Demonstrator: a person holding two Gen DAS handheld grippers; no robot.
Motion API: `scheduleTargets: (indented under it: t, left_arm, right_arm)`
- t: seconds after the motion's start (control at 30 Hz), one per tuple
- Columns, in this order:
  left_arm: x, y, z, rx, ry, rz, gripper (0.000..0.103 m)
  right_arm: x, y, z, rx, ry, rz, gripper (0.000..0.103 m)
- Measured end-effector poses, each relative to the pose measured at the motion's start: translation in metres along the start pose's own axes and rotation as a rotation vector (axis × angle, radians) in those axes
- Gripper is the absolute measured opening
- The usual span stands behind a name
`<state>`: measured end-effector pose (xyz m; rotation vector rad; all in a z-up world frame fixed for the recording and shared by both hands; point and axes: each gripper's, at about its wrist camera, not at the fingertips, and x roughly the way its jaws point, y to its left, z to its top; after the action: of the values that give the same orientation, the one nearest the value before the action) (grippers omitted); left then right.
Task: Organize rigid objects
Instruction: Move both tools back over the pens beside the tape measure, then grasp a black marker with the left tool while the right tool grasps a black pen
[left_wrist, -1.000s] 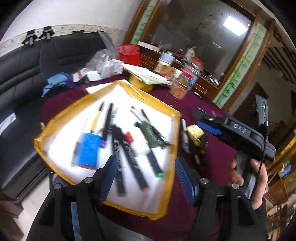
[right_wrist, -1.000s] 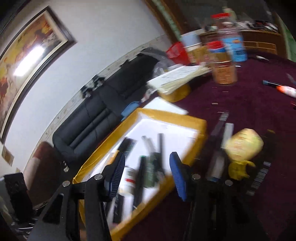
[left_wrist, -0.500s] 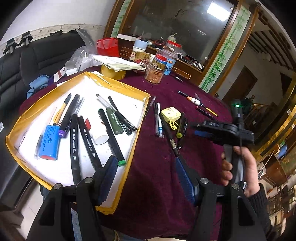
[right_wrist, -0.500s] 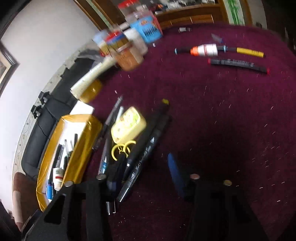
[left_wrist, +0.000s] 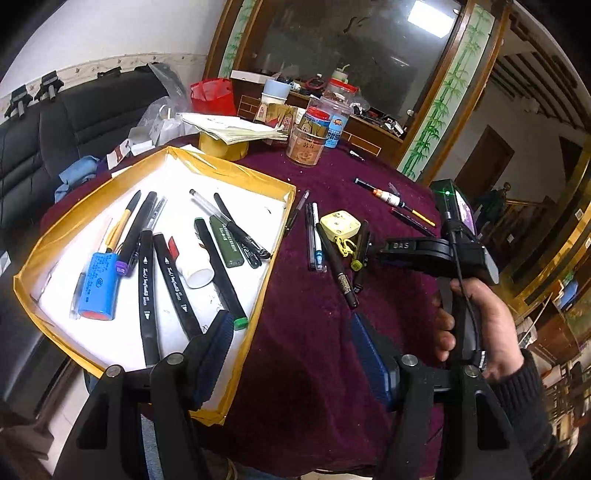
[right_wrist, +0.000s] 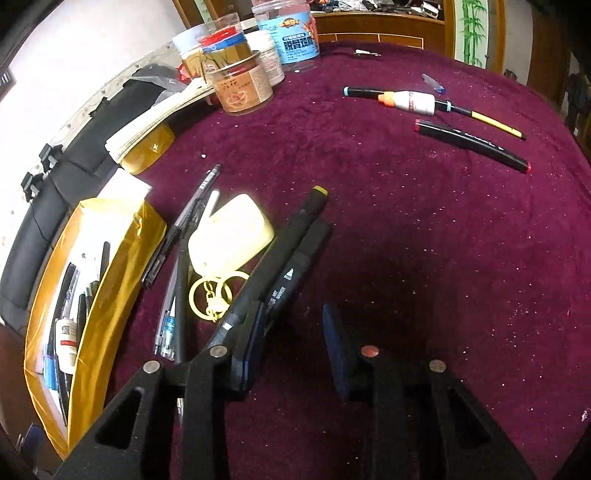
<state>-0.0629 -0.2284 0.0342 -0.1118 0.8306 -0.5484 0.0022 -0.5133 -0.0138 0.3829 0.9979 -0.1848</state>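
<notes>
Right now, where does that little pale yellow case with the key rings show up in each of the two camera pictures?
Left wrist view: the yellow case lies right of centre on the maroon cloth, just right of the gold-edged tray.
Right wrist view: the yellow case is left of centre, above the claw.
Shared landmark: the gold-edged tray, to the case's left in both.

Maroon cloth (right_wrist: 406, 221) covers the counter; the tray (left_wrist: 266, 280) is gold-rimmed with a white floor, the markers (right_wrist: 295, 251) black, the keychain case (right_wrist: 229, 236) pale yellow.
</notes>
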Motion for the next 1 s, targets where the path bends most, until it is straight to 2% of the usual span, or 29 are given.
scheduleTargets:
  t: [0.17, 0.23, 0.37, 0.57, 0.7, 0.83, 1.0]
  left_arm:
    - [0.0, -0.006, -0.002, 0.023, 0.01, -0.002, 0.07]
    - [-0.001, -0.007, -0.003, 0.026, 0.005, -0.001, 0.07]
    - [0.004, -0.008, -0.002, 0.02, 0.017, 0.0, 0.07]
    - [0.011, -0.021, 0.001, 0.051, 0.031, -0.026, 0.07]
    - [0.037, -0.044, 0.019, 0.107, 0.083, -0.076, 0.07]
    - [0.076, -0.073, 0.038, 0.174, 0.153, -0.095, 0.07]
    - [0.148, -0.114, 0.06, 0.209, 0.252, -0.06, 0.07]
  right_arm:
    - [0.011, 0.0, 0.004, 0.018, 0.014, 0.018, 0.031]
    - [0.009, 0.001, 0.0, -0.006, 0.022, -0.01, 0.019]
    - [0.009, 0.003, -0.007, -0.064, 0.014, -0.019, 0.018]
    - [-0.001, -0.026, -0.012, -0.077, -0.008, -0.019, 0.015]
    - [-0.01, -0.052, -0.015, -0.046, -0.06, -0.012, 0.015]
    - [-0.018, -0.07, -0.015, 0.022, -0.085, 0.053, 0.015]
    - [-0.022, -0.091, -0.015, 0.116, -0.096, 0.099, 0.015]
